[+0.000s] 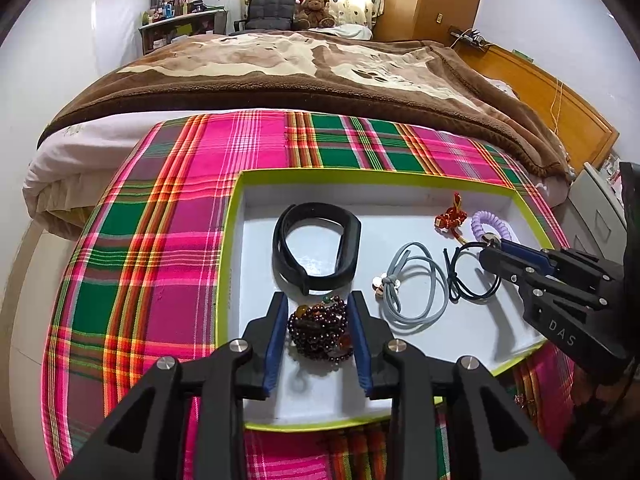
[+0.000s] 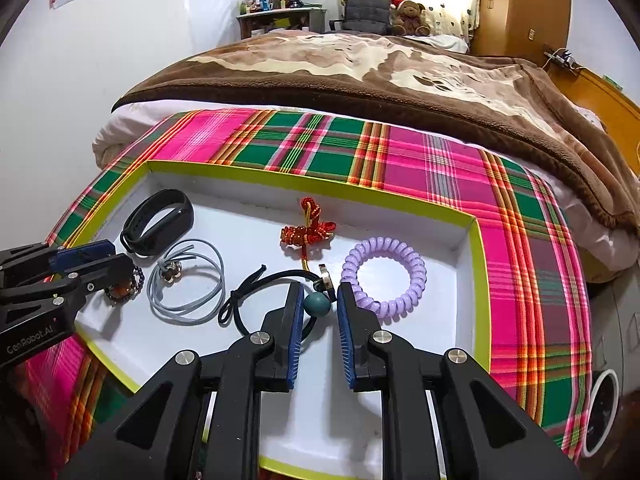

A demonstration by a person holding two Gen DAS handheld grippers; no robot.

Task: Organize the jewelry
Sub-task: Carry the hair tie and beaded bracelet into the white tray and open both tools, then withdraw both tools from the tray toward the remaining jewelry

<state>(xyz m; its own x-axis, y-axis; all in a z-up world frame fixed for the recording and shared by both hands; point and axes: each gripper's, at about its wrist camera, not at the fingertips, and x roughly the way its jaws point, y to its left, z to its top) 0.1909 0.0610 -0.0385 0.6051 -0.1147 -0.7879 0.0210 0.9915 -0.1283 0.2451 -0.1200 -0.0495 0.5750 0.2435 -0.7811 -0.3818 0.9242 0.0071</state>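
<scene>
Container: shallow white tray with lime-green rim (image 1: 400, 173), lying on a pink-and-green plaid cloth (image 1: 168, 216) spread over the bed.

Contents, left to right as seen in the left wrist view:
- Dark red beaded bracelet (image 1: 320, 334), several coils with amber and green beads, at the tray's near left. It lies between the fingers of the left tongs (image 1: 319, 300), which are spread apart with gaps on both sides, grasping nothing.
- Black fitness band (image 1: 316, 254), closed loop, just beyond the beads.
- Grey cord hair tie (image 1: 416, 292) with metal charms, mid-tray.
- Dark elastic hair tie (image 2: 256, 296), knotted, carrying a teal bead (image 2: 317, 305) and a small metal ring. The bead sits between the fingers of the right tongs (image 2: 318, 288), which are parted and not pressing on it.
- Red knotted charm (image 2: 308, 232) with gold cord, toward the far wall.
- Lilac spiral hair tie (image 2: 384, 272), far right, touching the right tongs' outer finger.

Surroundings: brown fleece blanket (image 1: 304, 76) covering the bed beyond the cloth; teddy bear in a Santa hat (image 1: 314, 10) beside a grey chair; cluttered shelf at the far wall; wooden headboard at right.
</scene>
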